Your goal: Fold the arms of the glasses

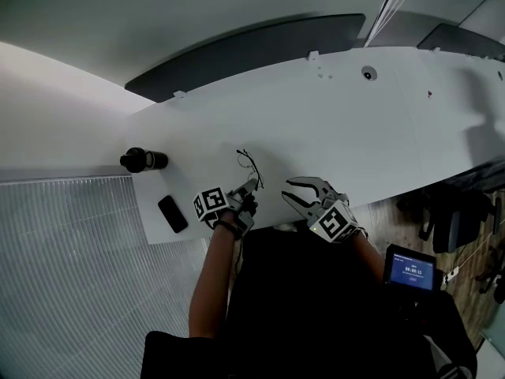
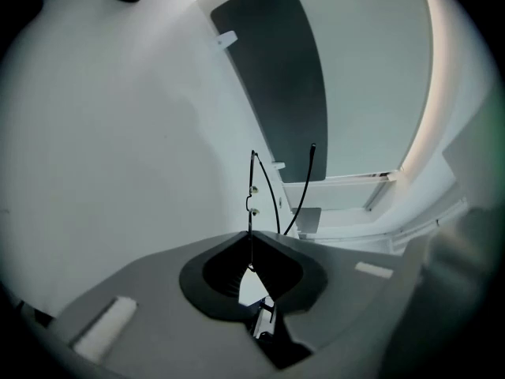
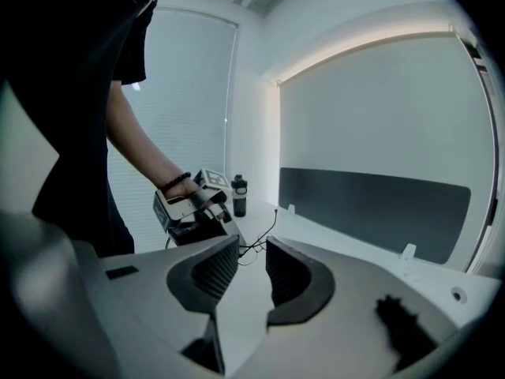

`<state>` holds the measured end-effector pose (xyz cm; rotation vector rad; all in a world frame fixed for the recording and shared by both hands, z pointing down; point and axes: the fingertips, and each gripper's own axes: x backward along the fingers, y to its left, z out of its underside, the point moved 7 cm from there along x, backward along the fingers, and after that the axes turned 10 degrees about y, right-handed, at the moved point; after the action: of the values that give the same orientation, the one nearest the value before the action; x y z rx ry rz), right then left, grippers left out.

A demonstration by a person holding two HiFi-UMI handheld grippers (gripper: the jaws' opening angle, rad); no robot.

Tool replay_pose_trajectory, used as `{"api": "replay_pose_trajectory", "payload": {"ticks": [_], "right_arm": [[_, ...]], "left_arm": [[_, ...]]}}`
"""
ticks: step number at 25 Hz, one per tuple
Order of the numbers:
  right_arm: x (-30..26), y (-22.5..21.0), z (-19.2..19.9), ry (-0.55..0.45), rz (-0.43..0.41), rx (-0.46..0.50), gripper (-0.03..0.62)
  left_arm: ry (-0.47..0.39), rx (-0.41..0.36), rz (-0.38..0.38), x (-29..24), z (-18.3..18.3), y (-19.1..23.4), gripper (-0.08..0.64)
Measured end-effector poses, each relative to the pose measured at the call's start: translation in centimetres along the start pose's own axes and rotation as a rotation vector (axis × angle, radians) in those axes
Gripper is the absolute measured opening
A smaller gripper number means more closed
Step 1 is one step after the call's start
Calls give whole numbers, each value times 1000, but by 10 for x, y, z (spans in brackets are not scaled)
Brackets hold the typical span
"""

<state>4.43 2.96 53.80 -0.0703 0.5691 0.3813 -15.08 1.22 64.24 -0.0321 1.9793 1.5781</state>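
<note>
- Person's left forearm (image 1: 209, 279) and dark top fill the bottom centre of the head view, nearest the camera.
- Left gripper (image 1: 251, 188), lower centre: jaws nearly together, pinching the thin black wire glasses (image 1: 251, 166) by the frame.
- Left gripper view: the frame (image 2: 252, 180) runs down into the closed jaws, both arms sticking up and out, so unfolded.
- Can't tell if the glasses touch the white table (image 1: 355, 133) or are lifted off it.
- Right gripper (image 1: 296, 189), just right of the glasses: jaws wide apart and empty, with the glasses ahead past the gap in the right gripper view.
- Step, judged: frame secured and no arm folded yet.
- Next: bring the right gripper onto one arm and swing it in at the hinge, gently because the wire is thin.
- Containers: dark capped bottle (image 1: 144, 160) lying at mid left of the head view, contents not visible.
- Phone (image 1: 173, 213) lies below the bottle, by the table edge.
</note>
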Motion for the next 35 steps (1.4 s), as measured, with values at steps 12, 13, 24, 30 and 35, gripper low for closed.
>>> {"api": "replay_pose_trajectory", "payload": {"ticks": [12,13,24,30,35], "right_arm": [[18,-18,-69,-262,-100,-129,114],[17,-20,-71,-264,-103,-125,114],[0,-29,-75,-264,-259,-130,114],[2,-26,-82,-320,-353,-145,114],[17,-16,-101,-394,-410,-76,111]], "left_arm": [[-47,-129,216,17,51,-84,20],[-49,-134,219,17,55,-86,20],[-25,-152,229,19,63,-94,20],[-12,-210,196,20,62,-100,18],[-35,-216,192,33,49,-96,18]]}}
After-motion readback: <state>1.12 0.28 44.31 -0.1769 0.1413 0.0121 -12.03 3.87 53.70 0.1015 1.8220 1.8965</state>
